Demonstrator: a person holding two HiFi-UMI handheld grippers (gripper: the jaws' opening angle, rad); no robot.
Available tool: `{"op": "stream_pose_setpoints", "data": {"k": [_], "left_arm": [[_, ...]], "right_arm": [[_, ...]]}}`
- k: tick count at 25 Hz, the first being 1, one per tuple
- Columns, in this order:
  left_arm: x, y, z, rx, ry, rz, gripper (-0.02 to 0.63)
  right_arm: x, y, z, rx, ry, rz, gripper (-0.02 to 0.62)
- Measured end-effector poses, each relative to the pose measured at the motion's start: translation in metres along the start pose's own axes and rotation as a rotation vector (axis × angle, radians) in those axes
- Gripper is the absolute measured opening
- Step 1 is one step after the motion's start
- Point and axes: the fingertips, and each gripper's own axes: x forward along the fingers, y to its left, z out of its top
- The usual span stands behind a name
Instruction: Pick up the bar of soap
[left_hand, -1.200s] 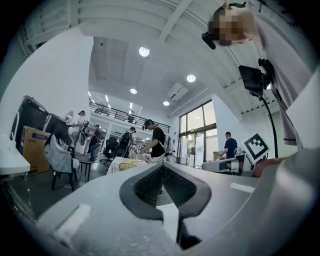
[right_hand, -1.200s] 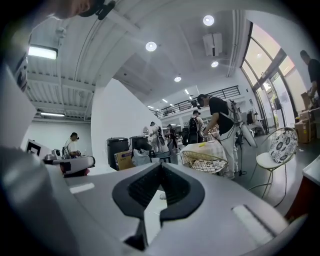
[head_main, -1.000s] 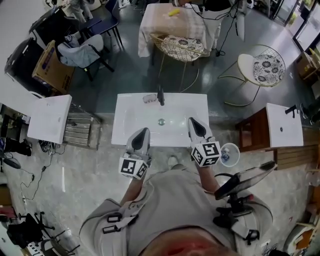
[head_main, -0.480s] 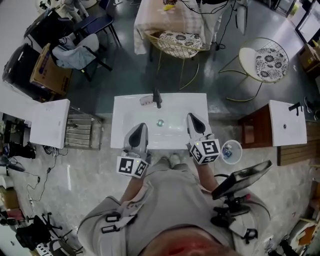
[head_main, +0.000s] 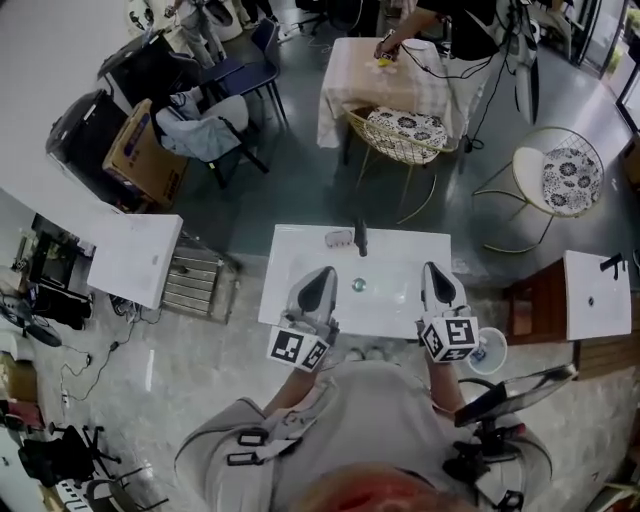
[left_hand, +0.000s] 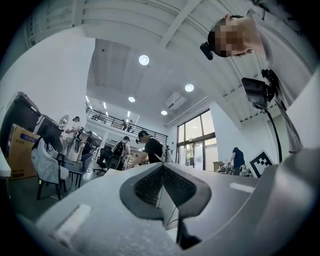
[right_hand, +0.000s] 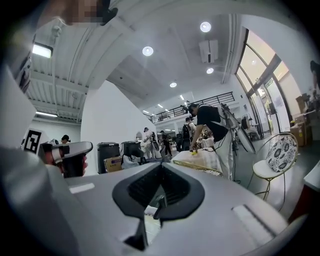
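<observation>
A white sink (head_main: 290, 300) stands in front of me in the head view, with a dark faucet (head_main: 361, 238) on its back ledge. The pale bar of soap (head_main: 339, 238) lies on that ledge just left of the faucet. My left gripper (head_main: 322, 273) hovers over the basin's left front, jaws shut and empty. My right gripper (head_main: 433, 268) hovers over the basin's right front, also shut with nothing in it. Both stay short of the soap. In the left gripper view the left gripper (left_hand: 162, 169) points out across the room, as does the right gripper (right_hand: 160, 167) in the right gripper view.
Two more white sinks stand at the left (head_main: 135, 258) and right (head_main: 597, 295). Beyond the sink are a cloth-covered table (head_main: 385, 85), two wire chairs (head_main: 405, 130) (head_main: 563, 170) and a cardboard box (head_main: 140, 150). A small round tub (head_main: 487, 350) sits by my right side.
Both grippers have risen and now reach further over the basin, still shut. The head view has shifted, so the sink sits lower and further right in the picture.
</observation>
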Motion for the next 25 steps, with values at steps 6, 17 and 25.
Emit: {"op": "stream_pose_setpoints", "data": {"k": [6,17,25], "left_arm": [[-0.003,0.013,-0.003,0.003,0.036,0.036,0.0],[0.019,0.026,-0.013,0.068,0.119,0.019,0.469],[0.024,0.031,-0.007,0.084,0.106,-0.035,0.473]], "right_arm": [[-0.002,0.004,-0.009,0.029,0.009,0.0,0.002],[0.002,0.0,-0.007,0.022,0.007,-0.044,0.002],[0.001,-0.001,-0.01,0.026,0.014,-0.064,0.002]]}}
